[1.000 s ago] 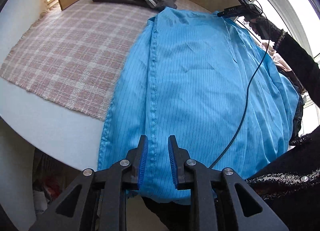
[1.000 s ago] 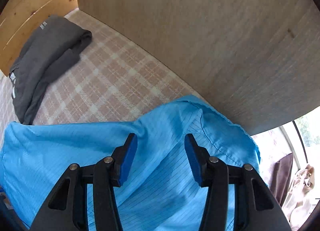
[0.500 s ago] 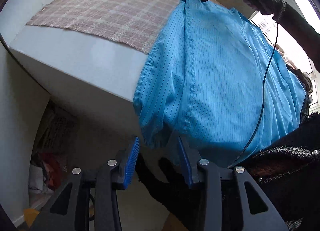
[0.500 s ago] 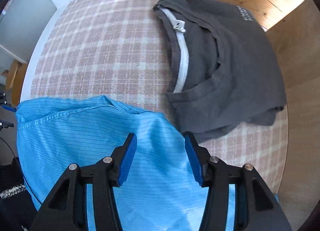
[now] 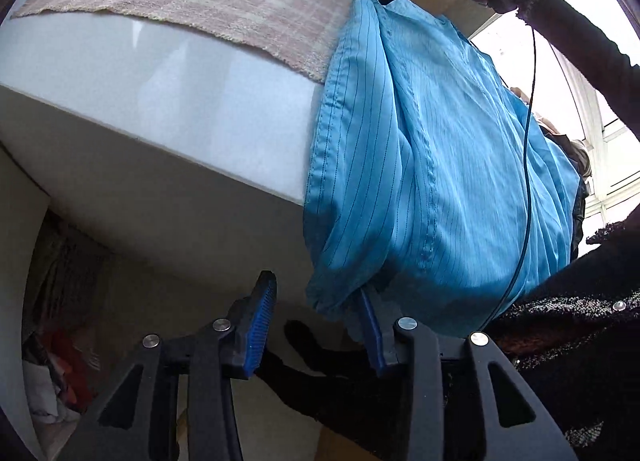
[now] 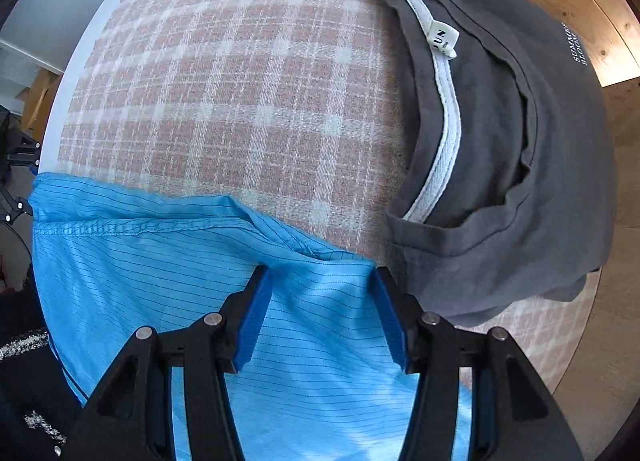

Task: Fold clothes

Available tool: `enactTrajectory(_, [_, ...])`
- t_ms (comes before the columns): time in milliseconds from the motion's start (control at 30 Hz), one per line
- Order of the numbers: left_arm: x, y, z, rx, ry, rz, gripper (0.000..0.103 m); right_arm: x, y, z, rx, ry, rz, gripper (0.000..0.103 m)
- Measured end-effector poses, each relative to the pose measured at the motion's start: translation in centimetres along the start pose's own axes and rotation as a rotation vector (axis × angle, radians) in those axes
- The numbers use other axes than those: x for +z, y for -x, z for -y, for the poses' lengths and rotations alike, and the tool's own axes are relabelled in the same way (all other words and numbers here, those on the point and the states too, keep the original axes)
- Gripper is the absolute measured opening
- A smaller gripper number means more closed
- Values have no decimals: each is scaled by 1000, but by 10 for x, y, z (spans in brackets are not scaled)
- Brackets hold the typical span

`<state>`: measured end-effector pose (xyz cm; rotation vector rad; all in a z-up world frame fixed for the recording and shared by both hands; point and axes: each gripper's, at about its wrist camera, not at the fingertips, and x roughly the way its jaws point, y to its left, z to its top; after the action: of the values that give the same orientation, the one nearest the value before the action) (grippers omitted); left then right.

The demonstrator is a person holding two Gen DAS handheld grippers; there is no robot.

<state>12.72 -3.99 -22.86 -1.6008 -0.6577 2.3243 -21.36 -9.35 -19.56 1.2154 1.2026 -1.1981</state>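
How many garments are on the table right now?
2. A blue pinstriped garment lies on the near part of the plaid cloth and hangs over the table edge; a folded dark grey T-shirt lies at the far corner. Others may be out of view.

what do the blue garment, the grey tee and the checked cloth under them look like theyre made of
Blue garment: thin, smooth woven fabric with a slight sheen and fine dark pinstripes, probably synthetic. It drapes in soft folds.
Grey t-shirt: matte knit, likely cotton jersey, with a white ribbed band inside the neck.
Checked cloth: coarse, fuzzy weave, wool-like, with a frayed fringe in the left wrist view.
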Motion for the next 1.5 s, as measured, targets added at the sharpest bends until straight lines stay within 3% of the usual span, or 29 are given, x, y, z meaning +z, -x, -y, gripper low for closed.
enactTrajectory(33, [0,-1,0,-20,-3,2,8,-1,3,1,7,1,4,51])
enactTrajectory(133, [2,1,4,-12,-29,5,5,-6,12,5,23,3,2,51])
enactTrajectory(533, [7,6,17,40,-50,-17,4,10,-4,-7,51,112,3,55])
enactTrajectory(600, [8,5,15,46,-43,-24,5,6,-4,-12,28,135,-1,42])
enactTrajectory(700, [7,5,8,70,-33,-26,14,2,-3,-16,20,128,-9,27])
enactTrajectory(767, [6,5,4,85,-32,-16,31,-1,-4,-22,4,135,-18,25])
enactTrajectory(833, [9,2,2,85,-31,-5,36,0,-5,-25,-9,133,-25,26])
enactTrajectory(900, [11,-3,0,61,-24,0,33,1,-6,-26,-15,125,-35,26])
enactTrajectory(967, [10,-3,1,45,-31,3,8,2,-6,-30,-32,129,-39,23])
enactTrajectory(1100, [6,0,7,35,-58,8,4,-6,-5,-59,-164,227,-9,11])
enactTrajectory(1167, [4,7,12,44,-60,14,4,-10,-3,-69,-209,249,7,9])
enactTrajectory(1233, [2,18,18,60,-69,24,4,-16,6,-70,-209,215,30,9])
enactTrajectory(1300, [-1,29,29,84,-86,37,4,1,22,-76,-203,179,65,8])
enactTrajectory(1500, [-9,65,64,143,-157,78,4,-26,69,-89,-214,103,158,8])
